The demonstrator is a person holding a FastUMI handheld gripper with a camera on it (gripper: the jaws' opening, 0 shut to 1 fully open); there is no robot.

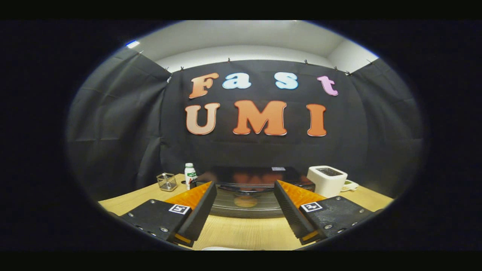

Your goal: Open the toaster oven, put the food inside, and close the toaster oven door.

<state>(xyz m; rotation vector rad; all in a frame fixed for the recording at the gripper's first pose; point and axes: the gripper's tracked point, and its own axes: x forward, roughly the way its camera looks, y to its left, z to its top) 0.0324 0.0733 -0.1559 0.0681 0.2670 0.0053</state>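
Observation:
The toaster oven (256, 176) stands on the wooden table (241, 233) just ahead of my fingers, with a glossy black top and its front facing me. Low in that front, a round orange-brown piece of food (245, 201) shows among horizontal rack lines. I cannot tell whether the door is open or closed. My gripper (244, 185) is open, with its fingers spread wide to either side of the oven's front and nothing between them. The fingertips (206, 190) reach about as far as the oven's front edge.
A white pop-up toaster (327, 180) stands right of the oven, with a small white and green item (350, 185) behind it. On the left are a white bottle (190, 174) and a small wire basket (167, 181). Black cloth walls close the booth.

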